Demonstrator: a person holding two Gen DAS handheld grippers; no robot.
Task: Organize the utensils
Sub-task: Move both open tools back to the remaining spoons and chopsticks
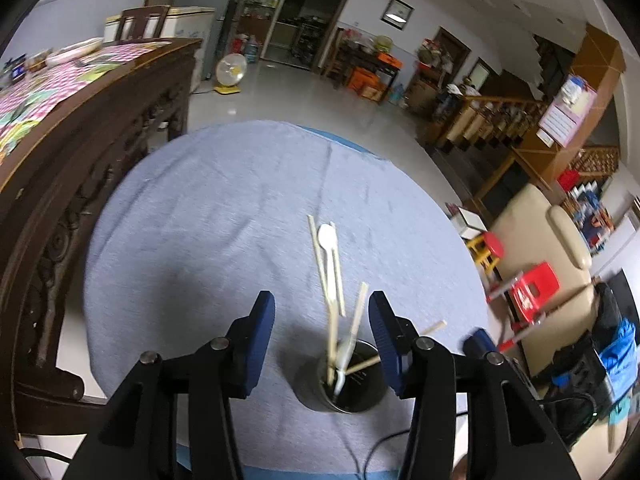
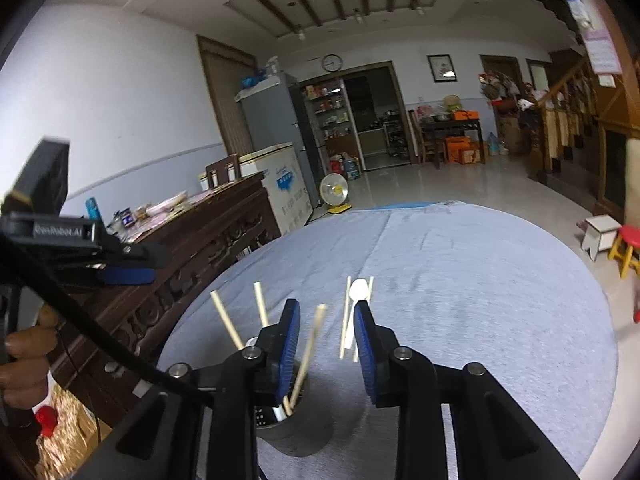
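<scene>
The holder's [image 1: 345, 378] base and inside are largely hidden in the right wrist view, where the right gripper's left finger [image 2: 289, 346] stands in front of it. The sticks in it are smeared by motion blur in both views, so their exact lean is hard to judge. The left gripper's rear body is cut off by the bottom edge of its own view.

The holder is a dark round metal cup standing upright on the grey-blue cloth [image 1: 208, 208] of the round table. It sits near the table's near edge, between the fingertips of the left gripper [image 1: 322, 322] as seen from that wrist, but below and apart from them.

Count in the holder: three pale wooden chopsticks [image 2: 227, 320] stick out in the right wrist view, plus one white plastic utensil [image 1: 342, 364], its head not distinguishable. One stick appears to lie low across the rim in the left wrist view.

Count on the cloth: one white spoon [image 1: 328, 240] lying flat, bowl away from the cameras, with two chopsticks [image 1: 319, 254] flanking it, one on each side, just beside it. This group lies farther out on the table, apart from the holder.

Left gripper: fingers spread wide, nothing between them. Right gripper [image 2: 326, 334]: fingers spread, nothing gripped; one blurred chopstick shows in the gap.
</scene>
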